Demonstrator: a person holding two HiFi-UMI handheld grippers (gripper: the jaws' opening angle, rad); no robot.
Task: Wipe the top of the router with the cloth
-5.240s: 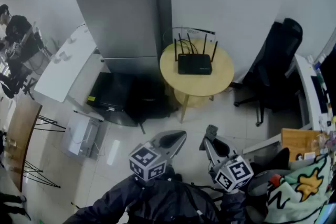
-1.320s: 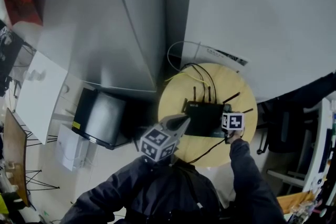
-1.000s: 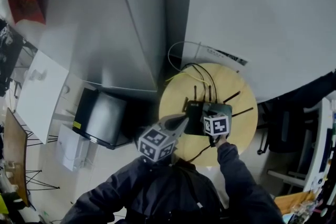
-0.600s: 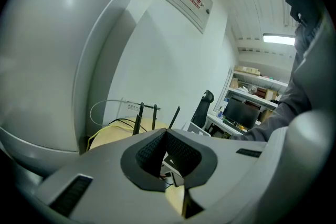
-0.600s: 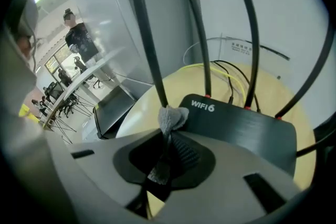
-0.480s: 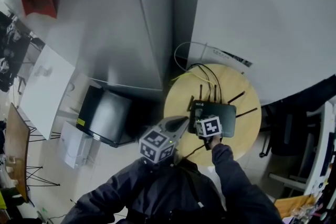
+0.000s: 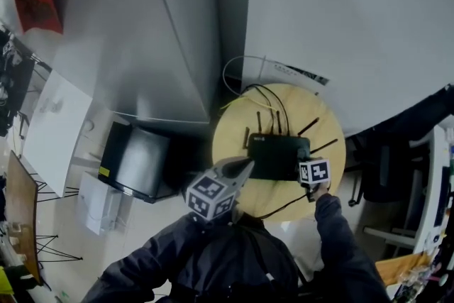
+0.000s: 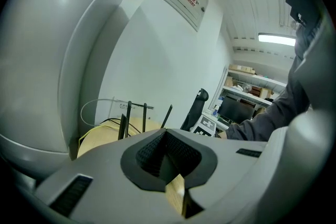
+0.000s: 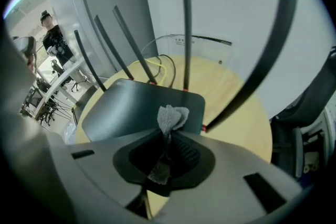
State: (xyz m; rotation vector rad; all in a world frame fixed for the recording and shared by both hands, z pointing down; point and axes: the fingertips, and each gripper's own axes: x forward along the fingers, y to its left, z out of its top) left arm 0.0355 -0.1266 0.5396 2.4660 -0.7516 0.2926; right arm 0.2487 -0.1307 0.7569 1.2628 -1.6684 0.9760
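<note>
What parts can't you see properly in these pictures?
- Cloth in head view: hidden under the right hand-held gripper.
- Router body in left gripper view: behind the left hand-held gripper; only antennas show.
- Wall sign print, left gripper view: too small.
- Whether cloth touches router: unclear.
</note>
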